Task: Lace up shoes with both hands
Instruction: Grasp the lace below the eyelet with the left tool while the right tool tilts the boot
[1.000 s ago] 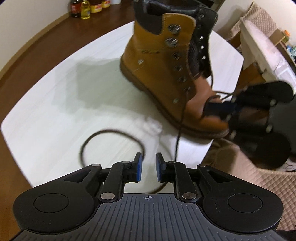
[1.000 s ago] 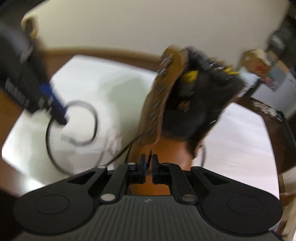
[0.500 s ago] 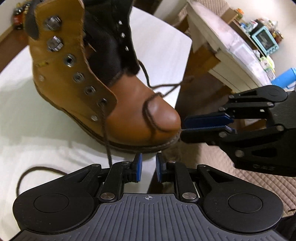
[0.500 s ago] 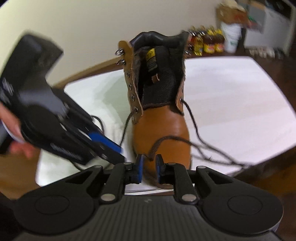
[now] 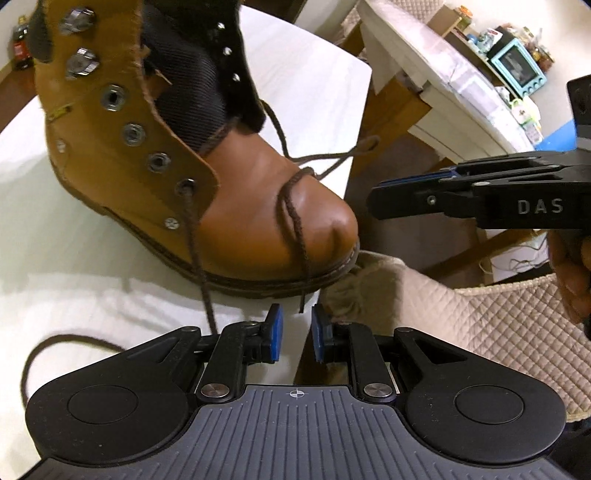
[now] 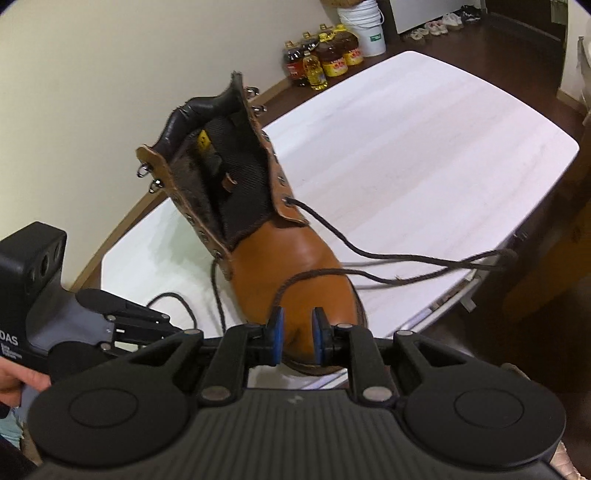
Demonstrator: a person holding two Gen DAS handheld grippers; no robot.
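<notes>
A tan leather boot [image 5: 236, 206] stands on the white table [image 5: 74, 258], toe at the table's near edge. Its dark brown lace [image 5: 295, 229] runs through the lowest eyelets only; one end drapes over the toe and hangs just in front of my left gripper [image 5: 296, 338], which is open and empty. In the right wrist view the boot [image 6: 295, 266] faces me, tongue open. My right gripper [image 6: 296, 338] is open and empty right at the toe. The other lace end [image 6: 424, 258] trails right across the table [image 6: 424, 155].
A beige quilted cushion [image 5: 461, 317] lies below the table edge. A second white table [image 5: 443, 81] with clutter stands at the far right. Oil bottles [image 6: 321, 59] and a white bucket [image 6: 364, 24] sit on the floor by the wall.
Both grippers have closed in on the boot's toe. The right gripper, shut a second ago, has opened. The lace end now hangs right before the left gripper's fingers.
</notes>
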